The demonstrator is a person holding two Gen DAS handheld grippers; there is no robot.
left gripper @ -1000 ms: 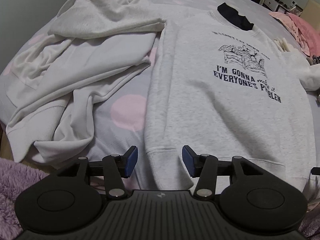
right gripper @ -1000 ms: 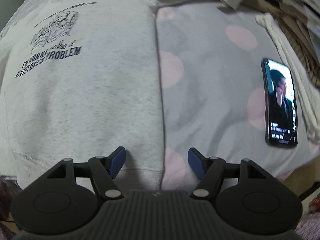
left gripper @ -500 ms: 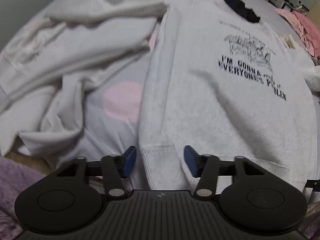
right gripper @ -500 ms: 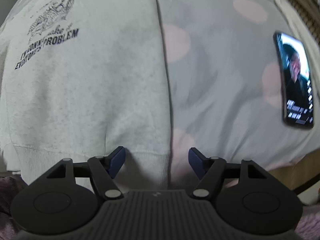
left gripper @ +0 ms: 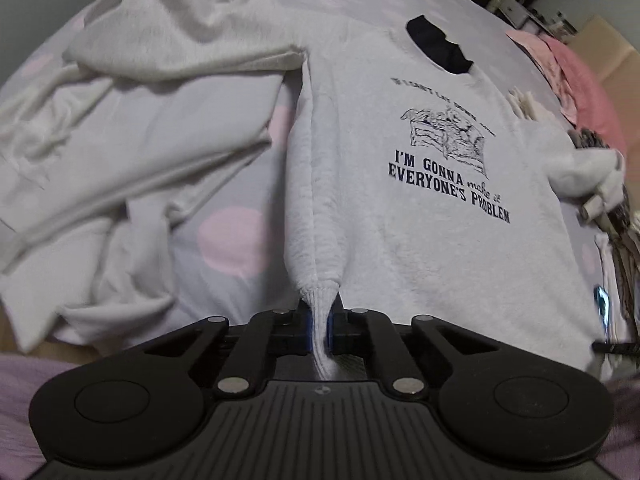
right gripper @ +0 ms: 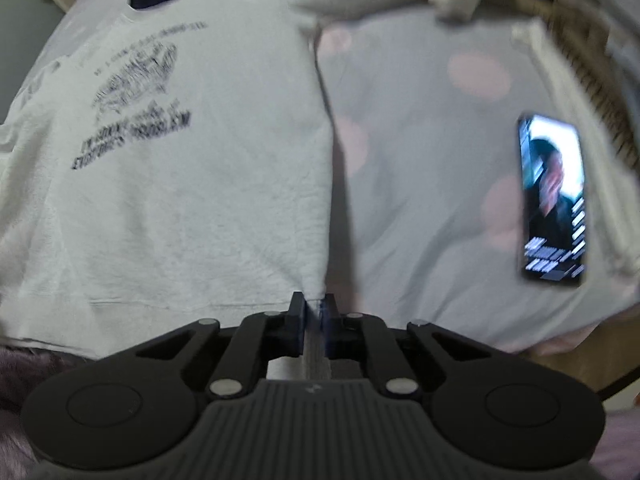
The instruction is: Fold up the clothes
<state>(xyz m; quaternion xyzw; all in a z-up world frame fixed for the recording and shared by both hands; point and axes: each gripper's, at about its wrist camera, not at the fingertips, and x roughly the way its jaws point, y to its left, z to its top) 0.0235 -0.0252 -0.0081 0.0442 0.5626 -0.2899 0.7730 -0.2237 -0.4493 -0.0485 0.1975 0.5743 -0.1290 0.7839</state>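
one view only: phone (right gripper: 554,200) right of sweatshirt (right gripper: 180,208)

Pale grey sweatshirt (left gripper: 420,240), front up on the bed (left gripper: 224,240), dark neck opening at far end. Navy print: a drawing above "I'M GONNA make it EVERYONE'S PROBLEM". Both ribbed hem corners pinched and lifted, side edge bunched into a ridge.

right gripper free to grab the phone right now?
Probably not: the right gripper has just closed on the sweatshirt hem corner. The phone lies uncovered on the bedsheet, so the path looks clear once it lets go.
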